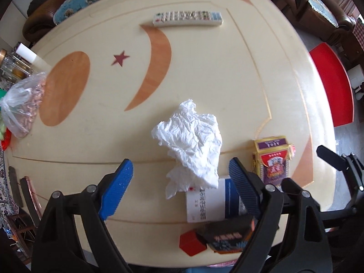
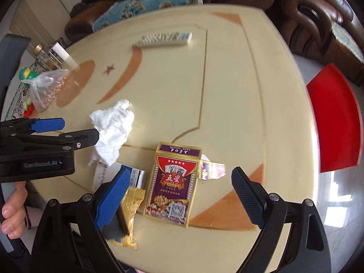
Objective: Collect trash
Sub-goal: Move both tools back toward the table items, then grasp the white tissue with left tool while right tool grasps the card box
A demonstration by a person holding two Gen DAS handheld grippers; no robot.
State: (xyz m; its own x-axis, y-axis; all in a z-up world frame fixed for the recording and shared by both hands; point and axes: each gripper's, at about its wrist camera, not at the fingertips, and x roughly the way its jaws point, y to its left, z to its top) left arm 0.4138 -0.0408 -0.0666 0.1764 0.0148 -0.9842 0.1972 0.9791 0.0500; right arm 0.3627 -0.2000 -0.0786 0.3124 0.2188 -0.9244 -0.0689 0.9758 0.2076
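A crumpled white tissue (image 1: 191,141) lies mid-table, partly over a white and blue box (image 1: 211,202). My left gripper (image 1: 182,175) is open just short of the tissue, its jaws either side of the near end. A playing-card box (image 2: 173,182) with a torn flap lies flat between the jaws of my open right gripper (image 2: 179,191). A gold wrapper (image 2: 129,213) lies by the right gripper's left finger (image 2: 111,200). The tissue (image 2: 111,132) and the left gripper (image 2: 75,132) show at the left of the right wrist view.
A white remote (image 1: 187,18) lies at the table's far side. A plastic bag of nuts (image 1: 22,104), a jar (image 2: 46,55) and a toy stand at the left edge. A red stool (image 2: 336,118) stands right of the table. A small red box (image 1: 193,243) sits at the near edge.
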